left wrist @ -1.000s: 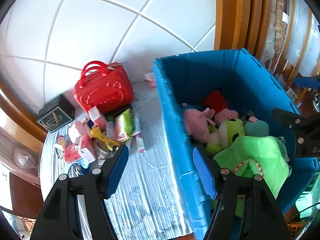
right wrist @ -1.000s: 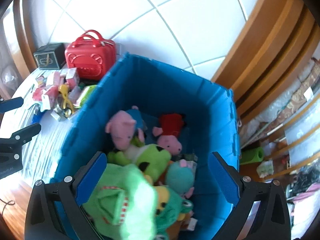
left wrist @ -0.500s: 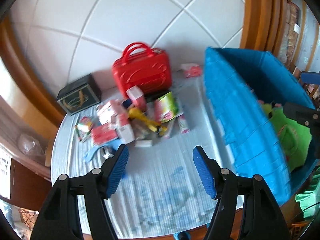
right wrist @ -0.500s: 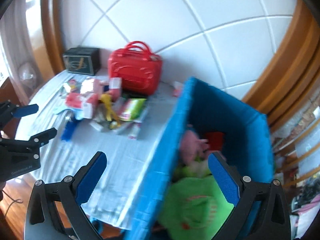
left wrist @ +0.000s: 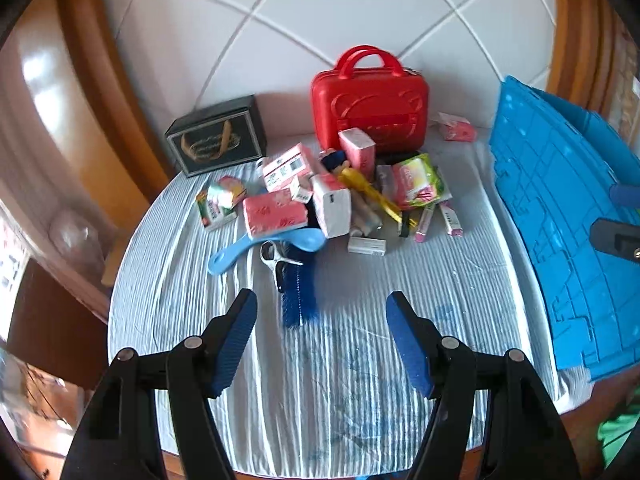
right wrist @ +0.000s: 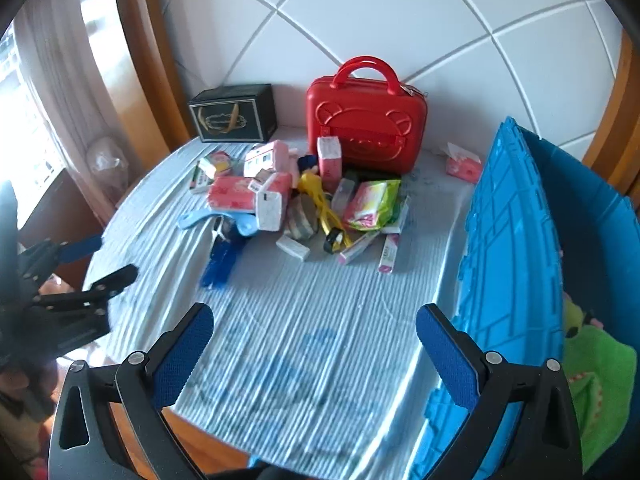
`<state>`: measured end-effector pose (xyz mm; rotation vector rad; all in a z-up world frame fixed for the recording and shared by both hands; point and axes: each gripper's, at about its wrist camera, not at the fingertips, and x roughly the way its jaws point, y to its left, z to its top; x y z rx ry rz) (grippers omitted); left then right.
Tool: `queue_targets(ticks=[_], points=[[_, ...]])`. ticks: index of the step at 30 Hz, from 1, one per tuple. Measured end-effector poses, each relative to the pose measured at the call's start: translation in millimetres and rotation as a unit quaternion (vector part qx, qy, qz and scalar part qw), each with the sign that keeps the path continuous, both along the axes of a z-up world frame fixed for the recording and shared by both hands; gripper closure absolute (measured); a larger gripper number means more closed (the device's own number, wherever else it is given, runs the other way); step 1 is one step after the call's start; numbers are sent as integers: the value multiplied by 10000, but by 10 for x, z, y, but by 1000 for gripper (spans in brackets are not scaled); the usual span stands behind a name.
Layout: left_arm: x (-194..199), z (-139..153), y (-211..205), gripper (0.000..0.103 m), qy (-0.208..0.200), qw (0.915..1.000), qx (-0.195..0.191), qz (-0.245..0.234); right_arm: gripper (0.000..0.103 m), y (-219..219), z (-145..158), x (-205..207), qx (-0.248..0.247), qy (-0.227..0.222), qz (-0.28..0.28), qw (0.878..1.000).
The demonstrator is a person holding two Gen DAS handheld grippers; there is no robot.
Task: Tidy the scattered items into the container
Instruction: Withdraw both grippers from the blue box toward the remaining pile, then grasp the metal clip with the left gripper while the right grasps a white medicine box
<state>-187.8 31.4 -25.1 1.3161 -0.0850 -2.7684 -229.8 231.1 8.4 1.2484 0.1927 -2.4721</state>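
Left hand-held gripper open, blue brush ahead, blue bin beside

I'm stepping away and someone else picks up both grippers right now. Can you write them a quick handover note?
Left gripper: open, empty, over the tablecloth in front of the pile.
Right gripper: open, empty, beside the blue container.
Done: plush toys lie in the container.
Left: the pile on the table, with tissue packs, a blue brush, a light blue scoop, a green packet, small tubes and boxes. The red case and black box stand behind it.
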Motion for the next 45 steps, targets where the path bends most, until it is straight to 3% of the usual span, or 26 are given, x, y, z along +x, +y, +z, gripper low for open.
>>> queue_targets(ticks=[5,9,13,28,38,45], points=[[23,-272,-92,37,208,9986,170,452,0,-13,-348,-68,99,473,-85,9988],[-15,-598,-144,37,202,9956,399,826,0,-8,-647,-180,-205,449,-17,9988],[-112,-949,-210,37,-17,9921,645,1073,0,-71,-960,-329,-236,284,11,9993],[-546,-1922,-778,37,-561,9863,633,1418,0,-342,-2018,-749,-411,-704,-386,9959],[-1330,-2091,-1134,37,-644,9853,802,1362,0,-758,-2278,-1304,-262,-906,-393,9948],[-1914,-2247,-1332,37,-770,9797,1194,1412,0,-1110,-2524,-1718,-78,-973,-130,9951]])
